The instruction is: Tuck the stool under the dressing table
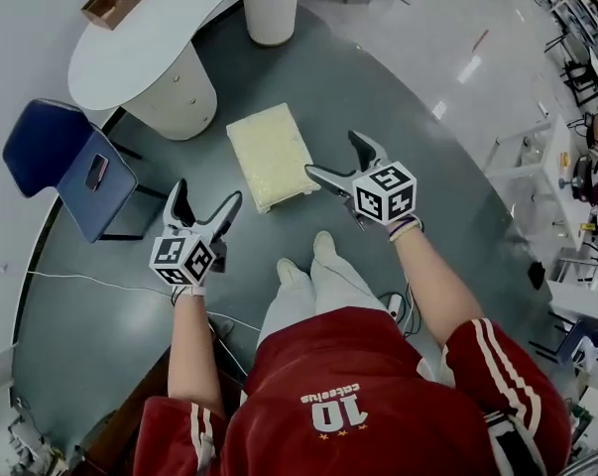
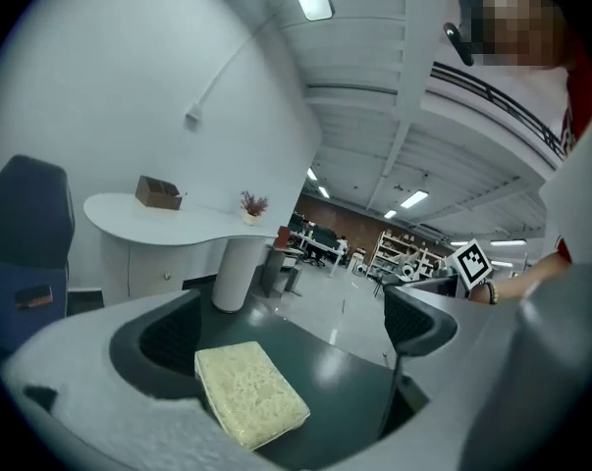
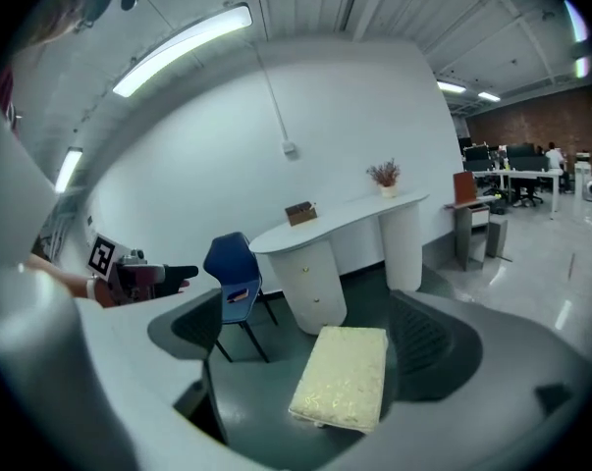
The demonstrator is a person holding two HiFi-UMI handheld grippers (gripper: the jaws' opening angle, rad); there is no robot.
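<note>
The white dressing table with a curved top (image 1: 150,38) stands on a cylindrical leg and a rounded drawer pedestal at the edge of the dark grey-green floor mat (image 1: 378,97). The cream rectangular cushioned stool (image 1: 270,155) sits on that mat in front of the dressing table, fully out from under the top, with one short end near the drawer pedestal. In the left gripper view the stool (image 2: 248,392) lies low between the jaws with the dressing table (image 2: 168,219) beyond it. In the right gripper view the stool (image 3: 343,375) sits in front of the dressing table (image 3: 345,214).

The left gripper (image 1: 205,194) hovers on the side of the stool away from the dressing table, jaws spread wide and holding nothing. The right gripper (image 1: 335,157) hangs just beside the stool's far long edge, jaws also wide apart and empty; neither touches the stool.

A blue plastic chair (image 1: 70,167) stands just beside the dressing table's drawer end. A small brown open box (image 1: 113,0) rests on the dressing table's top, and a small potted plant (image 3: 383,176) sits over its cylindrical leg
</note>
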